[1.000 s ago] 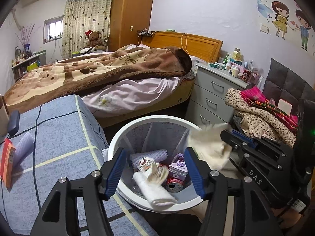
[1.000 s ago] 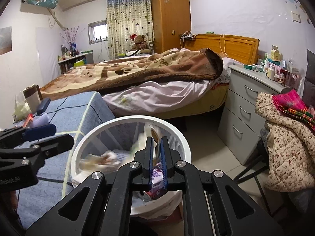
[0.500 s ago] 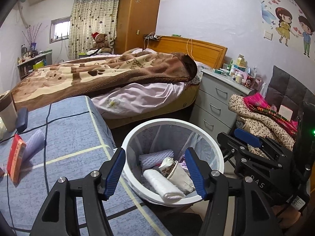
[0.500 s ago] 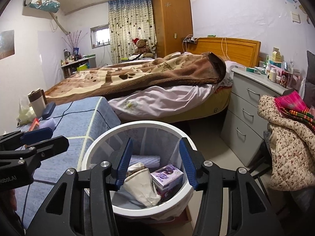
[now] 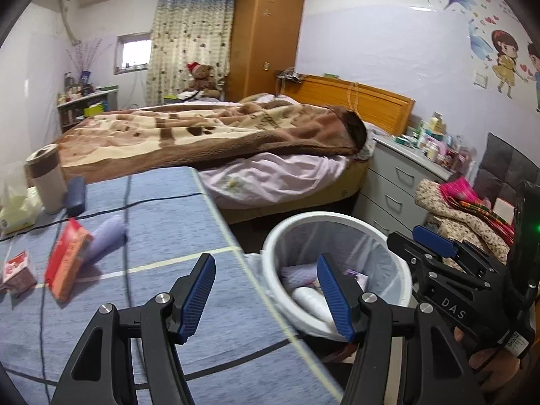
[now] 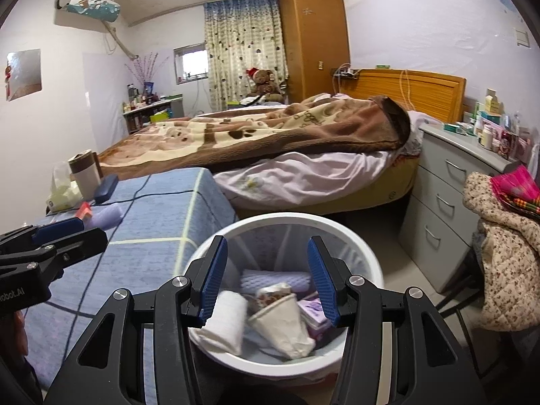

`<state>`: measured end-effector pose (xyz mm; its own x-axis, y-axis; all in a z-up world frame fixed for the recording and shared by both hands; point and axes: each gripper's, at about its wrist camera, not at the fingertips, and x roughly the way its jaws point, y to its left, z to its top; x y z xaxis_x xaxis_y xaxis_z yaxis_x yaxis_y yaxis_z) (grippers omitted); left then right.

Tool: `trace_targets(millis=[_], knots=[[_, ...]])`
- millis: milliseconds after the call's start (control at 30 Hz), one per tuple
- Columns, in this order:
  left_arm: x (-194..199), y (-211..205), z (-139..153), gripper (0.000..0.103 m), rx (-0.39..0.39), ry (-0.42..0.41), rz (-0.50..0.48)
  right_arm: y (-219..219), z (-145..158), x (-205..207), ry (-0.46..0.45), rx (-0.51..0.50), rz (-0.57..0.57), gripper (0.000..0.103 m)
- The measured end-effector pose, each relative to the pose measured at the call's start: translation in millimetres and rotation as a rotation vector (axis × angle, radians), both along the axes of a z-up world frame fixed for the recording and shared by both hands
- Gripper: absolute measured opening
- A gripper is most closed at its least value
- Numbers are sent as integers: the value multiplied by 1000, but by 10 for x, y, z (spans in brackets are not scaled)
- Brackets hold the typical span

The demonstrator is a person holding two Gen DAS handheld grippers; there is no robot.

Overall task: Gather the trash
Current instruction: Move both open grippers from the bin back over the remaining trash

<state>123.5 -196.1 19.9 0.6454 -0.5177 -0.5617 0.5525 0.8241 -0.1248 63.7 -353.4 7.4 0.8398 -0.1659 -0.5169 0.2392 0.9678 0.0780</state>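
A white trash bin (image 6: 368,256) stands on the floor beside the blue-covered table (image 6: 148,233). It holds a paper cup (image 6: 283,324), a white roll (image 6: 226,320), a lilac towel and a small box. My right gripper (image 6: 266,276) is open and empty above the bin. My left gripper (image 5: 266,293) is open and empty over the table edge (image 5: 202,229), left of the bin (image 5: 280,236). On the table lie an orange-red packet (image 5: 65,263), a lilac roll (image 5: 104,236) and a small red-brown packet (image 5: 17,270).
A cup (image 5: 47,179), a dark case (image 5: 76,194) and a tissue pack (image 5: 13,209) stand at the table's far end. A bed (image 5: 236,141) lies behind, grey drawers (image 5: 395,182) and a chair piled with clothes (image 5: 465,216) to the right.
The right gripper opened and dropped its crumpled paper trash into the bin. The left gripper swung left, from over the bin to over the table edge.
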Motion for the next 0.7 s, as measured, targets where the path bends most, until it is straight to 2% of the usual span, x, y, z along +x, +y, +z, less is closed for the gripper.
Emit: trace_targets(millis=[267,433,700], knots=[[154,556,-1,62,-15,-1,127,282,-32,171,5,14,71,51],[228,884,-9,62,-23,2,187,475,-27,303,6,35,124,56],[380,1338,-51,62,0,2,270,766,-16,567,8,58,200,58]])
